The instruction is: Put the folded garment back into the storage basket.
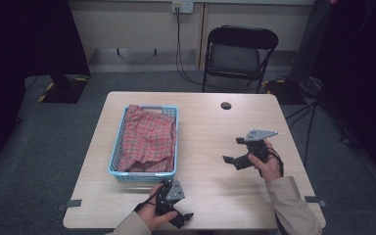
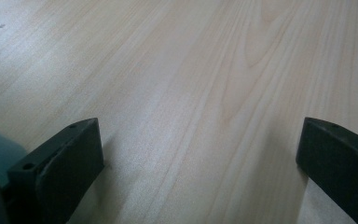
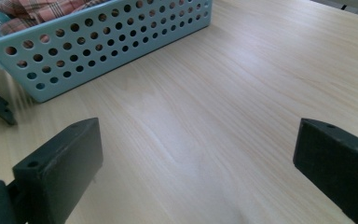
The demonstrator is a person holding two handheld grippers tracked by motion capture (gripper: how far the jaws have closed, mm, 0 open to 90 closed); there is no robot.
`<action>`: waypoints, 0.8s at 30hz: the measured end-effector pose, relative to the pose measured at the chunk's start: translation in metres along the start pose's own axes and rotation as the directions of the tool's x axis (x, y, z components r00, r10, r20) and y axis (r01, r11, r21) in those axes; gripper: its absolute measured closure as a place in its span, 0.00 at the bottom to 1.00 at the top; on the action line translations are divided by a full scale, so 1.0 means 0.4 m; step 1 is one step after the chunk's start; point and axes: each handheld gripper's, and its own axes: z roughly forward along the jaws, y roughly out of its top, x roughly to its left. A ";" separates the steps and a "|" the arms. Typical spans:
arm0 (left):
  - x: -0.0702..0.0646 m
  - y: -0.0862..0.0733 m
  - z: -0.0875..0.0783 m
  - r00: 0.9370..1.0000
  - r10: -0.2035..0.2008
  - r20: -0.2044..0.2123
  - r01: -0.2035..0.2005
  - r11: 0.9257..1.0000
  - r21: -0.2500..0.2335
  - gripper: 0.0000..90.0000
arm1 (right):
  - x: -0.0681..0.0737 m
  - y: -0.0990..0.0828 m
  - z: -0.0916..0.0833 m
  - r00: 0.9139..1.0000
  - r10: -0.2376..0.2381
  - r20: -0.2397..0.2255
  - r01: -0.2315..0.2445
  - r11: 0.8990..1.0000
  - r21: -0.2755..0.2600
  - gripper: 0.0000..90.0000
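Observation:
A light blue perforated basket (image 1: 119, 147) stands on the left half of the wooden table (image 1: 215, 186), and a crumpled red plaid cloth (image 1: 148, 139) lies in it. My left gripper (image 1: 178, 218) is near the table's front edge, just in front of the basket. In the left gripper view, my left gripper (image 2: 200, 135) is open over bare wood. My right gripper (image 1: 232, 149) hovers over the right half of the table. In its own view my right gripper (image 3: 198, 135) is open and points toward the basket (image 3: 121, 42) and the cloth (image 3: 42, 9).
A small round dark hole (image 1: 225, 105) sits in the tabletop near the far edge. A black folding chair (image 1: 239, 54) stands behind the table. Cables run across the grey floor at the right. Bare wood lies between the basket and my right gripper.

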 end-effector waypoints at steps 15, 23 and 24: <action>0.000 0.000 0.000 1.000 -0.001 0.000 0.001 1.000 -0.001 0.00 | -0.018 -0.031 -0.017 1.000 0.015 0.025 -0.015 1.000 0.001 0.01; 0.001 0.000 0.000 1.000 0.001 0.002 -0.001 1.000 0.000 0.00 | -0.028 -0.051 -0.027 0.999 0.022 0.042 -0.022 1.000 -0.001 0.01; 0.001 0.000 0.000 1.000 0.001 0.003 -0.001 1.000 0.000 0.00 | -0.029 -0.054 -0.028 0.999 0.024 0.043 -0.024 1.000 -0.001 0.01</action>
